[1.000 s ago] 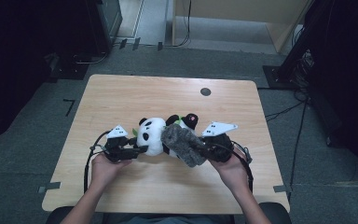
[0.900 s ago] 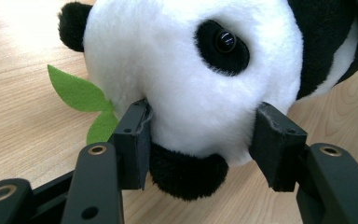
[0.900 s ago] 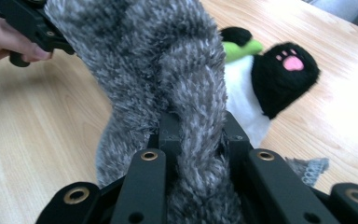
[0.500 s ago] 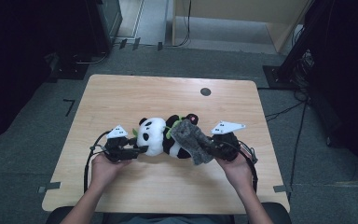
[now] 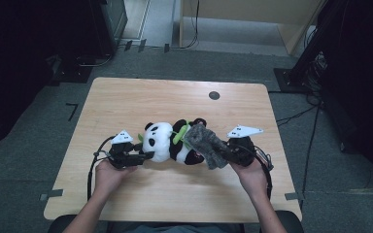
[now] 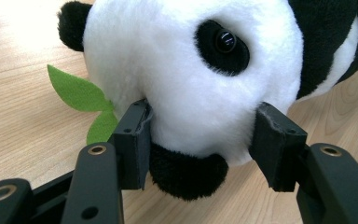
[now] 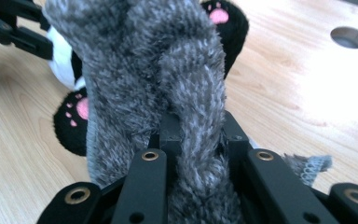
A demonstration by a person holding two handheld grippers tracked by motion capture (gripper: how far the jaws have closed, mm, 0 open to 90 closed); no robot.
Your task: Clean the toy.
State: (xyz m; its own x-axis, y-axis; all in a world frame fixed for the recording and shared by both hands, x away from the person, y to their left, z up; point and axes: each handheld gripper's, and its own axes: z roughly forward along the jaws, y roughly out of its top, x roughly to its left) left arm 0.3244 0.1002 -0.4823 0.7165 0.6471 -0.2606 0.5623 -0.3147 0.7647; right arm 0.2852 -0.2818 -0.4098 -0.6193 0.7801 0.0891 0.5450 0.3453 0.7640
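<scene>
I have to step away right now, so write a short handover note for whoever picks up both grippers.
Left gripper: jaws clamped on the panda plush's head, pinning it on the table.
Right gripper: jaws shut on the grey fuzzy cloth, which drapes over the panda's lower body.
Done: both things gripped, cloth brought onto the plush.
Left: probably working the cloth on around the panda; what it is for cannot be told yet.
</scene>
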